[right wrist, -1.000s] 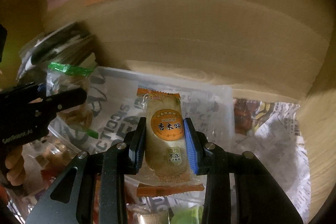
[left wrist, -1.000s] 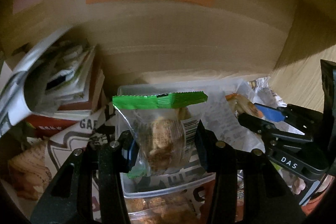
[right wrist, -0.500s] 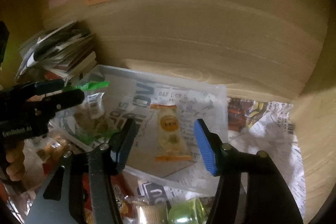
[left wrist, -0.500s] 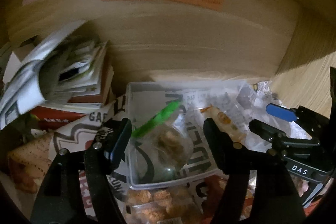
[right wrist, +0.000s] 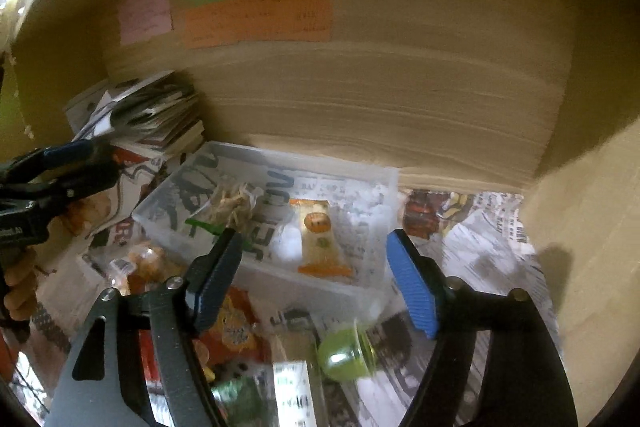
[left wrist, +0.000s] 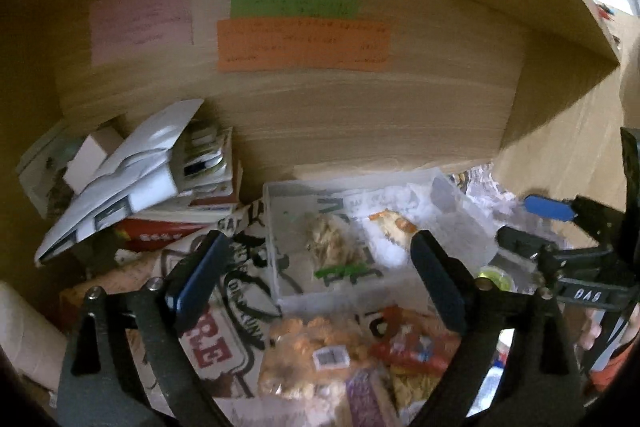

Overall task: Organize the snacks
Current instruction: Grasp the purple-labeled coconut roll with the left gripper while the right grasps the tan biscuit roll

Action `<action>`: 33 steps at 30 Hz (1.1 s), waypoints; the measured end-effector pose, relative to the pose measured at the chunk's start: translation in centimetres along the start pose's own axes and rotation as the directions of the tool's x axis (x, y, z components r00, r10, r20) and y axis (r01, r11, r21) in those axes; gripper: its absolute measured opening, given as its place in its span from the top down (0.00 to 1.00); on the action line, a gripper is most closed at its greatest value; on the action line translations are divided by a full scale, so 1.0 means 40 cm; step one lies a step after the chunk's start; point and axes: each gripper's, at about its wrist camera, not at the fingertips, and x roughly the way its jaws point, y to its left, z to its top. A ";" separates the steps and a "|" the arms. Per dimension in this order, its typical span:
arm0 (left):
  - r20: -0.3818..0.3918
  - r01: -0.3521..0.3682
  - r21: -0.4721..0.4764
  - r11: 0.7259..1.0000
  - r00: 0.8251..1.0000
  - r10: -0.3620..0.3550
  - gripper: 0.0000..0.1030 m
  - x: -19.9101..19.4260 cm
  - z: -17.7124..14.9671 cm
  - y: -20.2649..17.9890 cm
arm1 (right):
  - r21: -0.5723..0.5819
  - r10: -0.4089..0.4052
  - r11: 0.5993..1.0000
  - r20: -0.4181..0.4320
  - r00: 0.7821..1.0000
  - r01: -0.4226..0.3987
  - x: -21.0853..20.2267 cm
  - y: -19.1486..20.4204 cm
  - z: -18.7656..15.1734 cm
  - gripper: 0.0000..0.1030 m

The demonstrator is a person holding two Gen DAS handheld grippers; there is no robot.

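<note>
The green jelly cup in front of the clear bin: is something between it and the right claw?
Nothing visible blocks it. The green jelly cup lies on the newspaper just ahead of the open right claw, between its fingers' line, near the front wall of the clear bin. A labelled packet lies beside it on its left.

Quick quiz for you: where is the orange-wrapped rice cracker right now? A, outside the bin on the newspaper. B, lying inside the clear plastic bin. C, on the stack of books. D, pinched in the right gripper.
B: the orange-wrapped rice cracker lies flat on the floor of the clear plastic bin, beside the green-sealed snack bag, while the right gripper is open and holds nothing.
</note>
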 end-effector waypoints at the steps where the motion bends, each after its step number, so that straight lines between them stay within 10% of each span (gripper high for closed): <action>1: -0.006 -0.005 0.006 1.000 1.000 0.005 0.09 -0.005 -0.011 0.001 | -0.001 0.000 1.000 0.000 1.000 0.000 -0.007 -0.001 -0.007 0.30; 24: -0.206 0.042 -0.020 0.999 0.977 -0.046 0.09 -0.033 -0.236 0.012 | 0.083 0.072 0.995 -0.201 0.977 -0.056 0.030 -0.022 -0.243 0.31; 33: -0.275 0.105 -0.016 0.994 0.956 -0.105 0.28 -0.002 -0.256 -0.034 | 0.084 0.124 0.991 -0.241 0.963 -0.107 0.071 -0.008 -0.255 0.58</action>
